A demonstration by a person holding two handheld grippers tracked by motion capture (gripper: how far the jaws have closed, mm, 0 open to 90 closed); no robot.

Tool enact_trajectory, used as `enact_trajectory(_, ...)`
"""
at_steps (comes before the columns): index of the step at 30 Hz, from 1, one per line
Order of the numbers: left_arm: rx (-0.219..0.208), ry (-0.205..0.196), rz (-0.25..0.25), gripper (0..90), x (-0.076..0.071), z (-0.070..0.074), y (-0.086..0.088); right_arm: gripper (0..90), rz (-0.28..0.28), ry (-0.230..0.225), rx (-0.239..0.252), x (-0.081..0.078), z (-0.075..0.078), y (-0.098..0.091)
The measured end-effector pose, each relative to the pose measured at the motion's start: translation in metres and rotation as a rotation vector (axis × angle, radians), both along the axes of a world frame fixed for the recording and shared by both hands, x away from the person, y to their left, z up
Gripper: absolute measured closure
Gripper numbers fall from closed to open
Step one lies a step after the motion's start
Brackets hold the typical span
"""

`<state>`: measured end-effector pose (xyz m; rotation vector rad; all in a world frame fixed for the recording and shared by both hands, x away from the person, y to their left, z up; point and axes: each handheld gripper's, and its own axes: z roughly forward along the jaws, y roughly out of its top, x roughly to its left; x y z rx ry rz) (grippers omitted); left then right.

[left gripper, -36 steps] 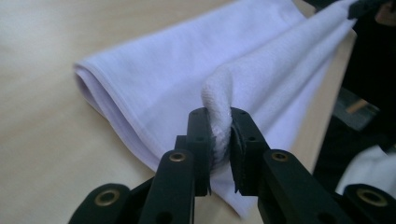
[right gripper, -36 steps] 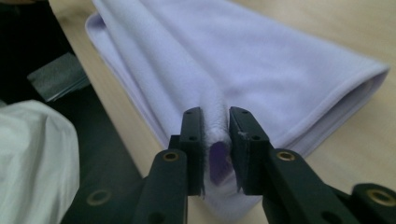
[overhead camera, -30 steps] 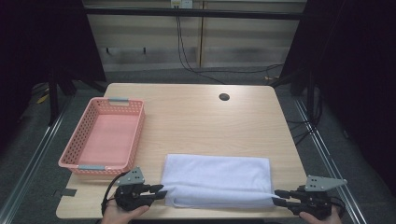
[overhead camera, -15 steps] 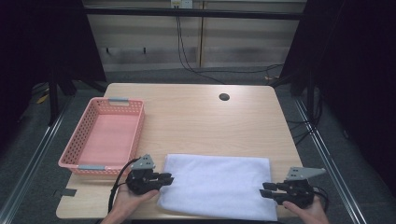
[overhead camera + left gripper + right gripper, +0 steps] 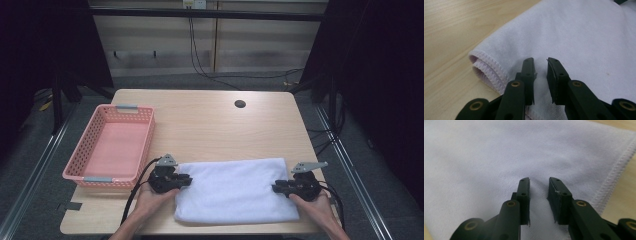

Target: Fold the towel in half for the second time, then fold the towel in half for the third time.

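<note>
A pale wooden worktop (image 5: 210,125) with a small dark round hole (image 5: 240,104) near its far edge stands in a dim room, with grey floor on both sides, dark frame posts, and black cables hanging against a light panelled wall behind. At the worktop's left sits a pink plastic mesh basket (image 5: 80,167) with grey handles. Near the front edge lies a white towel (image 5: 235,190), folded into a wide rectangle; its surface is smooth and finely textured, with stitched hems showing two stacked layers at its left end. The left gripper (image 5: 186,181), held in a person's hand, rests at the towel's left end, and the right gripper (image 5: 276,187) at its right end. Each gripper's black fingers have just been closing and now stand a narrow gap apart over the cloth, pinching nothing that can be seen.
</note>
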<state>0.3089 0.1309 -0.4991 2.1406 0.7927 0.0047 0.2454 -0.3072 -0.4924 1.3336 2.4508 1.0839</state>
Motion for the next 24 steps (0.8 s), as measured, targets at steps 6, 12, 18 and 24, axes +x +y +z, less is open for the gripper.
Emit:
enact_trajectory(6, 0.002, -0.016, 0.016, 76.6, 0.009, -0.002, -0.01, 70.7, -0.022, -0.005, 0.012, 0.019, -0.002, -0.008)
enact_trajectory(12, -0.025, -0.011, 0.022, 71.4, 0.012, 0.004, -0.007, 60.5, 0.013, -0.042, 0.026, 0.01, 0.006, -0.001)
enact_trajectory(18, -0.118, -0.026, 0.063, 66.6, 0.023, 0.026, 0.005, 57.7, 0.152, -0.084, 0.096, -0.006, 0.024, 0.043)
enact_trajectory(24, -0.055, -0.047, 0.097, 61.0, 0.039, 0.027, -0.003, 53.1, 0.288, -0.071, 0.125, -0.011, 0.027, 0.099)
